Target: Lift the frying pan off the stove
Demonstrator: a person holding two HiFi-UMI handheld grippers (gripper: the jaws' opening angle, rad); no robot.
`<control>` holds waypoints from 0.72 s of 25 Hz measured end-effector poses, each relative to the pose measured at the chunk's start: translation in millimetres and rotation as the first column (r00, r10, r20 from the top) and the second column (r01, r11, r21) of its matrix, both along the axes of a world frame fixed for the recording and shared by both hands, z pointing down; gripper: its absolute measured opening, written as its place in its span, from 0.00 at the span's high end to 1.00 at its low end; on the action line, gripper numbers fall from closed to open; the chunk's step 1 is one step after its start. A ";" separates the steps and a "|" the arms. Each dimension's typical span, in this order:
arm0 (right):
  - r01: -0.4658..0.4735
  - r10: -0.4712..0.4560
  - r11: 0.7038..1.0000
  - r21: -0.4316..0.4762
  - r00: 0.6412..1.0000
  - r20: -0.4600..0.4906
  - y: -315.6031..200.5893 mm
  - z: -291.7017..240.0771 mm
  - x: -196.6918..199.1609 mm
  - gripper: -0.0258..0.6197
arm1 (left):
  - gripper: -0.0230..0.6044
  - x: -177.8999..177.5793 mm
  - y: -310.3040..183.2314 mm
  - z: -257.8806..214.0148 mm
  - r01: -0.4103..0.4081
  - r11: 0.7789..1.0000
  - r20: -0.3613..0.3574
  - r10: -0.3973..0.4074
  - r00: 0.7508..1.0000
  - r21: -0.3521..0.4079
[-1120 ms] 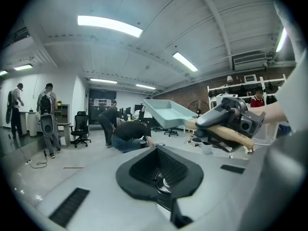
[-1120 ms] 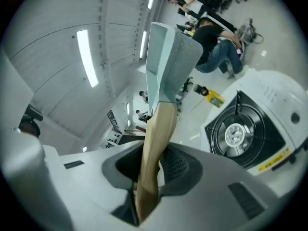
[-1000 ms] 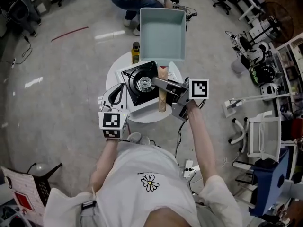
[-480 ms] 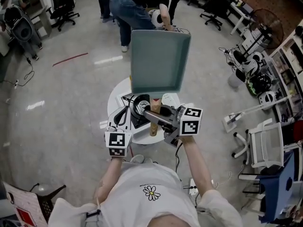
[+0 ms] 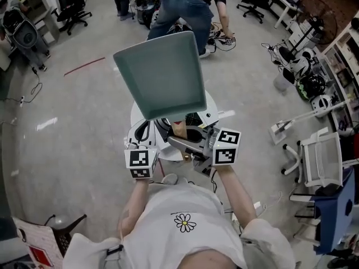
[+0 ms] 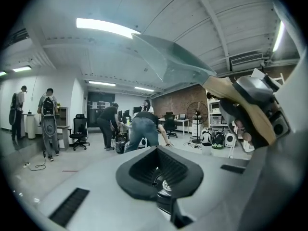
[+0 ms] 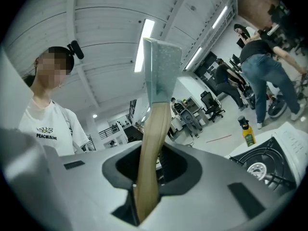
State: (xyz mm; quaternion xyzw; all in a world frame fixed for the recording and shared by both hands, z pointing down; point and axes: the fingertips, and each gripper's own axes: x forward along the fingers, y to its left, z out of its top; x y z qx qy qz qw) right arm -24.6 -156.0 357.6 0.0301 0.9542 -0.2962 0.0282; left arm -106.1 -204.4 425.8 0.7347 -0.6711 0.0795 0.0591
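Note:
The teal square frying pan (image 5: 162, 74) hangs high above the round white table (image 5: 216, 108), tilted, its bottom facing the head camera. My right gripper (image 5: 188, 140) is shut on its wooden handle (image 5: 178, 129). In the right gripper view the handle (image 7: 151, 158) runs up from between the jaws to the pan (image 7: 161, 73). The black stove (image 5: 196, 119) stays on the table, half hidden by the pan, and shows at lower right as the stove (image 7: 262, 165). My left gripper (image 5: 141, 150) hovers at the table's near left edge, shut and empty (image 6: 166, 196).
An oil bottle (image 7: 248, 131) stands behind the stove. A person bends over (image 5: 185, 4) beyond the table, with office chairs and desks further back. A white chair (image 5: 320, 161) and a floor lamp stand to the right. Cables lie on the floor near my feet.
The pan has risen off the stove and swung up and to the left, held by my right gripper. The left gripper has stayed by the table's edge.

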 end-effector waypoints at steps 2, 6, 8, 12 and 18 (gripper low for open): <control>0.017 -0.017 1.000 -0.016 1.000 0.009 7.0 0.8 1.9 0.82 | 0.96 1.6 3.9 3.0 0.007 1.000 0.000 -0.007 1.000 -0.008; 0.048 -0.045 0.996 -0.070 0.998 0.044 13.6 -0.8 1.4 0.82 | 0.97 2.0 5.4 4.0 0.016 1.000 -0.001 -0.016 1.000 -0.010; 0.048 -0.043 0.995 -0.087 0.998 0.053 13.0 -1.7 -0.4 0.82 | 0.96 0.7 5.4 3.2 0.016 1.000 -0.001 -0.016 1.000 -0.010; 0.030 -0.027 0.996 -0.078 0.999 0.047 11.3 -2.7 1.4 0.82 | 0.97 0.1 8.6 3.5 0.013 1.000 -0.001 -0.013 1.000 -0.012; 0.012 -0.008 0.998 -0.068 0.998 0.058 -0.2 -10.0 9.2 0.82 | 0.97 4.4 0.8 1.5 -0.001 1.000 0.002 0.001 1.000 -0.017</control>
